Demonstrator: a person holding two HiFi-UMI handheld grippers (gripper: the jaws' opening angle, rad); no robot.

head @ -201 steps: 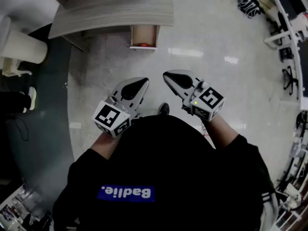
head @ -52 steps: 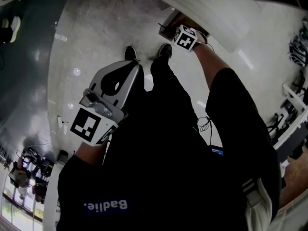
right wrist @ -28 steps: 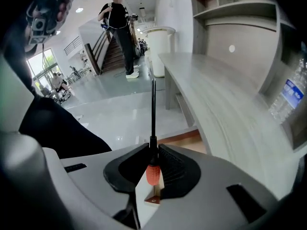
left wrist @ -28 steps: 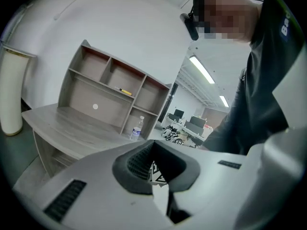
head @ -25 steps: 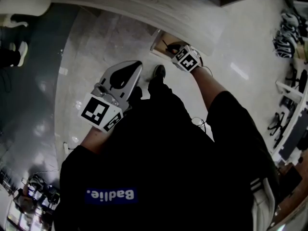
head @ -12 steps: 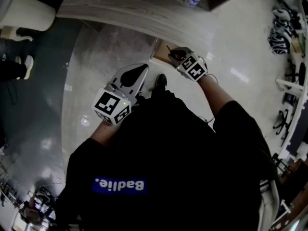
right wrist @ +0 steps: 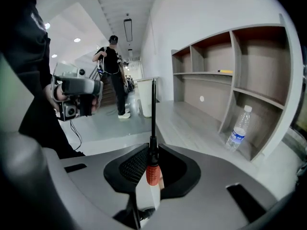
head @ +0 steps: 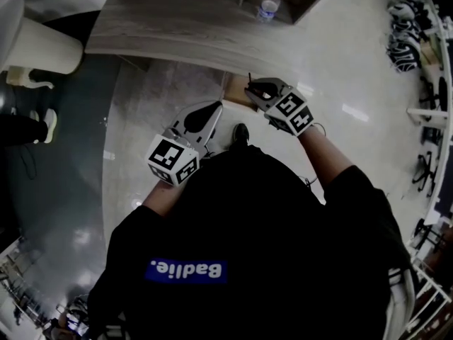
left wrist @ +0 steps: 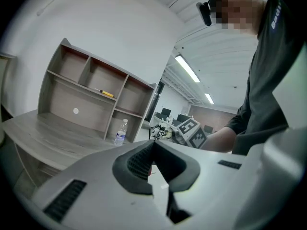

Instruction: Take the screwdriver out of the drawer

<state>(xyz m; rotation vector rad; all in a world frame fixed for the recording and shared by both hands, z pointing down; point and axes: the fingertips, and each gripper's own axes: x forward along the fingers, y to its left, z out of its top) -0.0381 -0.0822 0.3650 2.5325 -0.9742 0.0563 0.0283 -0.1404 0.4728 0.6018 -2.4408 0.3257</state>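
**Screwdriver lifted up from the drawer**

Head view: since a moment ago the right gripper (head: pixel 255 91) has risen from the open wooden drawer (head: pixel 231 91) below the grey wood-grain tabletop (head: pixel 177 30). The left gripper (head: pixel 212 110) hangs aside. White "Badlie." shows on the black top's blue patch (head: pixel 185 270).

Left gripper view: fingers (left wrist: pixel 136 164) clenched on nothing.

Right gripper view: fingers (right wrist: pixel 129 164) grasp the slim black-shafted, red-handled screwdriver (right wrist: pixel 152 174) at its collar. It is probably light, stiff and smooth, and liable to pivot.

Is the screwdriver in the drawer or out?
Out. The right hand-held gripper is shut on the screwdriver, held up in front of the desk shelves.
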